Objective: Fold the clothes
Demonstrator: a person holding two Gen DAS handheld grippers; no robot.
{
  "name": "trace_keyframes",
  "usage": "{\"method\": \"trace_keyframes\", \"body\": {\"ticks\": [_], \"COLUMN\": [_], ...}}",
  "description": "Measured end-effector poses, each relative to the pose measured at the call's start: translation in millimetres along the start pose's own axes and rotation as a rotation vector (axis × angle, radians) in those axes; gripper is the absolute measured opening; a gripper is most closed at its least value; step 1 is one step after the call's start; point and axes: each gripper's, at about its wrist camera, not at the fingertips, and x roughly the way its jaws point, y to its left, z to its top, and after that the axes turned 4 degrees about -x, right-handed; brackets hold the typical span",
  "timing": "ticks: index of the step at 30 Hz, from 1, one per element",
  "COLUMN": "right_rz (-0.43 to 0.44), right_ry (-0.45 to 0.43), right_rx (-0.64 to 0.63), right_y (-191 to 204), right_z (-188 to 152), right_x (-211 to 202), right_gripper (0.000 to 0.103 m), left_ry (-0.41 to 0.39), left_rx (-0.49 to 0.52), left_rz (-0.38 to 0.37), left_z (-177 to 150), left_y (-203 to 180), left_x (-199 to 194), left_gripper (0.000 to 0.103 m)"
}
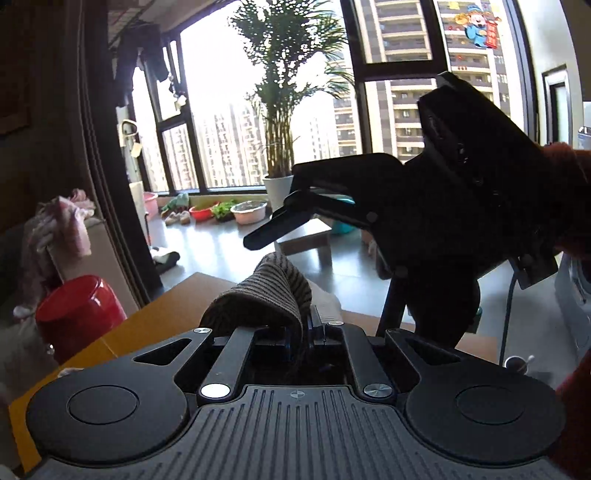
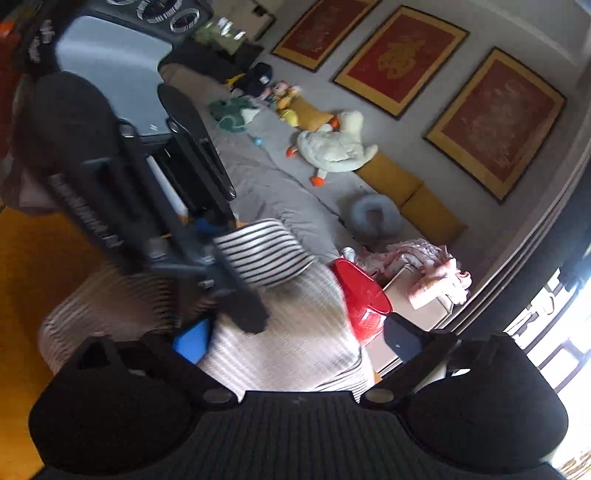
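Striped garment [image 2: 303, 332], pale with dark lines, lies bunched on the yellow-brown counter [image 2: 33, 258]; one edge is lifted into a rolled fold [image 1: 266, 291] that arcs up from the left claw [image 1: 306, 328]. Long axis not readable (too crumpled, and the near part is cut off by the right claw's body). Stripes on the raised flap run roughly left-right in the right wrist view.

Left claw: jaws together, clamped on that fold; its pads are buried in cloth. Seen from the right, it is motion-blurred, and raised lettering on its body is illegible.

Right claw [image 1: 273, 218]: jaws wide apart, nothing between them, hovering above the fold.

Red basket [image 2: 364, 295] beside the garment, partly hidden behind it. Window sticker [image 1: 478, 24] carries red banner writing, too small to read.
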Motion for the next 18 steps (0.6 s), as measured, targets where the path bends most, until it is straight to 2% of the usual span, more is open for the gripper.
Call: {"method": "trace_keyframes", "body": {"ticks": [2, 4, 5, 6, 7, 8, 9, 11, 13, 15, 18], "right_rz": [0.053, 0.088, 0.069, 0.050, 0.033, 0.021, 0.012, -0.012, -0.041, -0.053, -0.066], "right_ry": [0.029, 0.061, 0.072, 0.083, 0.083, 0.082, 0.085, 0.091, 0.096, 0.096, 0.090], "right_rx": [-0.023, -0.037, -0.039, -0.041, 0.002, 0.088, 0.183, 0.363, 0.514, 0.621, 0.722], "right_y": [17, 37, 45, 53, 53, 44, 33, 11, -7, -18, -26], "right_z": [-3, -8, -9, -11, -13, -18, -25, -40, -60, -76, -88], "right_x": [5, 12, 15, 18, 18, 17, 15, 11, 4, -2, -6], "right_gripper": [0.099, 0.081, 0.055, 0.037, 0.033, 0.027, 0.024, 0.021, 0.020, 0.020, 0.020], "left_ry": [0.001, 0.014, 0.008, -0.004, -0.017, -0.040, -0.061, -0.070, -0.045, 0.021, 0.128], "left_rx": [-0.002, -0.043, -0.078, -0.116, -0.154, -0.213, -0.270, -0.350, -0.352, -0.294, -0.128], "left_rz": [-0.022, -0.022, -0.021, -0.009, 0.005, 0.048, 0.080, 0.123, 0.175, 0.182, 0.172], "left_z": [-2, -3, -4, -6, -7, -10, -15, -29, -41, -51, -63], "left_y": [-4, 6, 16, 28, 39, 56, 72, 98, 109, 107, 84], "left_x": [2, 2, -1, -7, -12, -24, -34, -47, -47, -31, -1], "left_gripper": [0.010, 0.014, 0.015, 0.019, 0.021, 0.038, 0.053, 0.058, 0.063, 0.070, 0.077]}}
